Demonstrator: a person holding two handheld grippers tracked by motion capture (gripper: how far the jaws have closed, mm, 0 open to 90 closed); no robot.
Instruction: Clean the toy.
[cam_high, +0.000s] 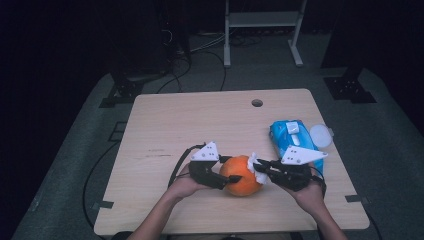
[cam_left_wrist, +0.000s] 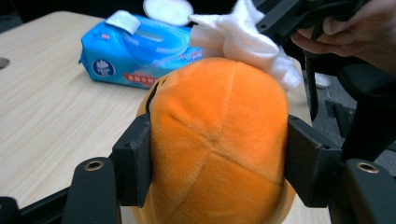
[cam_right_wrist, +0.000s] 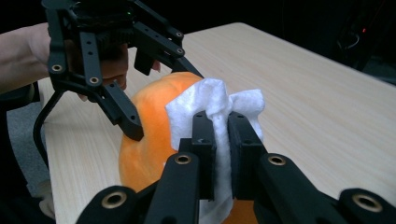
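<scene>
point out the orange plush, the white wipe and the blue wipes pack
orange plush (cam_left_wrist: 219, 140), left gripper view, its seamed top
white wipe (cam_right_wrist: 205, 100), right gripper view, upper fold
wipes pack (cam_high: 289, 140), high view, blue top

Orange plush ball (cam_high: 242, 175) on table; crumpled white wipe (cam_high: 257, 167) touching it.

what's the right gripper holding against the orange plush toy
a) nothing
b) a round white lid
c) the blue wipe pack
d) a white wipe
d: the right gripper has its jaws pinched shut on a white wipe that lies against the orange plush toy.
</scene>
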